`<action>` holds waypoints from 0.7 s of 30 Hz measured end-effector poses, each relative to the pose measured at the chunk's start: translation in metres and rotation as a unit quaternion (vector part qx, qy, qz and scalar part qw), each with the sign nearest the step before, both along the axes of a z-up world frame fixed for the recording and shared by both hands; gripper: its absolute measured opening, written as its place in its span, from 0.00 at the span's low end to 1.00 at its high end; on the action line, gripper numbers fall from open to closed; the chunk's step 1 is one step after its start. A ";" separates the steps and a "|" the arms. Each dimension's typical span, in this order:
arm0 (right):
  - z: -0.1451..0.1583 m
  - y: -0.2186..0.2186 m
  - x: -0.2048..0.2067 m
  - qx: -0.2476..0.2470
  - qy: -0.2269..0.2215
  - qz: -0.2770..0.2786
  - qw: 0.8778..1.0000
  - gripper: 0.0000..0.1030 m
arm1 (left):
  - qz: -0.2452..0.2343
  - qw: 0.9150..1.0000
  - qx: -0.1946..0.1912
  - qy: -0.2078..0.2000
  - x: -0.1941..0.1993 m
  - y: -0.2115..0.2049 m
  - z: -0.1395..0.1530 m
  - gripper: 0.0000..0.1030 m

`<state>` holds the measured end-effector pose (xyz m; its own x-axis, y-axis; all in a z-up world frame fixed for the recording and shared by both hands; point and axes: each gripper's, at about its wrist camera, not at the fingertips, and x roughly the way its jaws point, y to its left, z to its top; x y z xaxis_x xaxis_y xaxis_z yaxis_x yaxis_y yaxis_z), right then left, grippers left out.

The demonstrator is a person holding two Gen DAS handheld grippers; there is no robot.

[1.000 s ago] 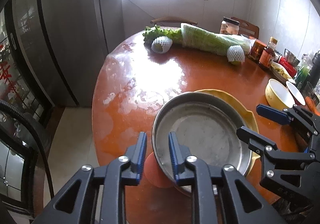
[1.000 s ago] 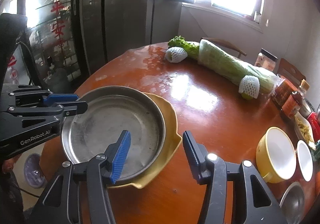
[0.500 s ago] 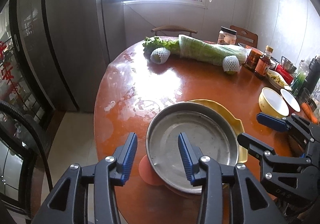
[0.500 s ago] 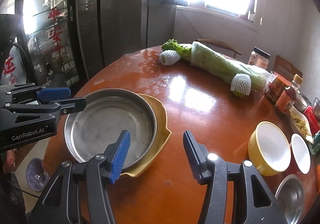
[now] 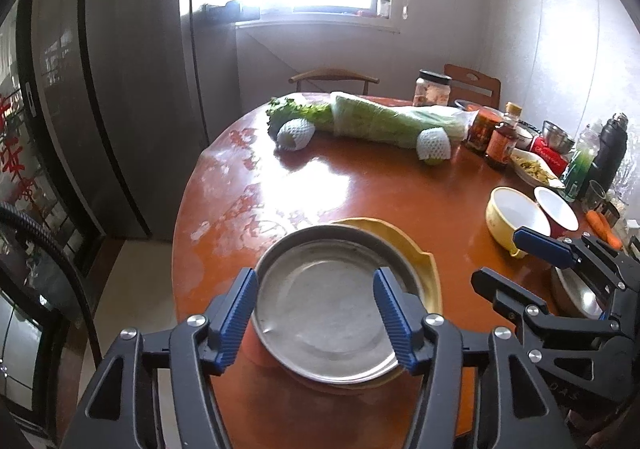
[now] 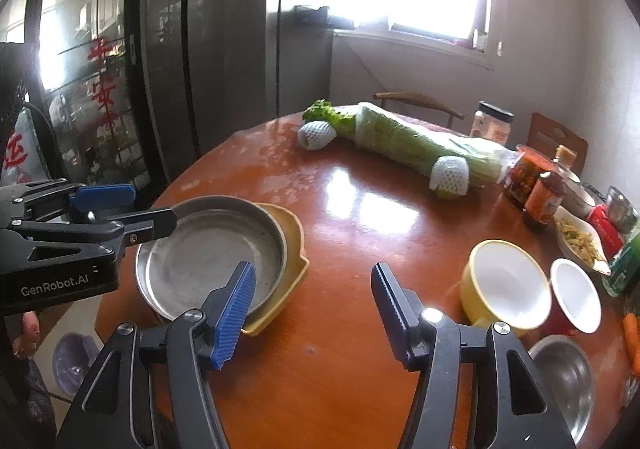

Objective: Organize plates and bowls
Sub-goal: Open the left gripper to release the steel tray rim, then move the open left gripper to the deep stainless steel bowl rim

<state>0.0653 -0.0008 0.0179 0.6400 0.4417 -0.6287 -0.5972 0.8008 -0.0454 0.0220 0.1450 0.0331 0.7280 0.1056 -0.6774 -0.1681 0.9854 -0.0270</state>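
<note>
From the left wrist view, the left gripper (image 5: pixel 316 323) hangs above the metal plate (image 5: pixel 328 309), its fingers spreading apart and pressing on nothing; the plate shows between them but lies free. That plate sits nested on the yellow plate (image 5: pixel 428 273) near the front edge of the round desk (image 5: pixel 360 189), and part of the stack seems to reach out past that edge, so a nudge from a finger as the hand moves off could, in my judgement, tip or slide the pair toward the floor. The right gripper (image 5: pixel 516 261) shows at the right of this view, in front of the yellow bowl (image 5: pixel 516 215) and the white bowl (image 5: pixel 558 207), which stand touching or nearly so. From the right wrist view, the right gripper (image 6: pixel 314 301) is also released, its fingers widening over bare desk between the plate stack (image 6: pixel 224 257) and the yellow bowl (image 6: pixel 506 281), with nothing between them. The white bowl (image 6: pixel 576 295) and a steel bowl (image 6: pixel 560 373) crowd close by, with sauce bottles (image 6: pixel 542 195) and a dish of food (image 6: pixel 580 245) just behind. Reaching for a bowl here risks knocking its neighbour, and the smooth, glossy bowl walls could slip from a shallow pinch. The left gripper (image 6: pixel 120 213) hangs over the plates' far rim.
</note>
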 end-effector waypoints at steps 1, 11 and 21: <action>0.002 -0.004 -0.001 0.003 -0.002 -0.003 1.000 0.61 | -0.002 1.000 0.003 -0.002 0.000 -0.004 0.002 0.60; 0.024 -0.045 -0.012 0.034 -0.027 -0.032 0.999 0.68 | -0.030 0.999 0.008 -0.018 -0.005 -0.041 0.018 0.63; 0.032 -0.092 -0.011 0.062 -0.030 -0.072 0.995 0.68 | -0.038 0.999 -0.002 -0.037 -0.005 -0.067 0.034 0.65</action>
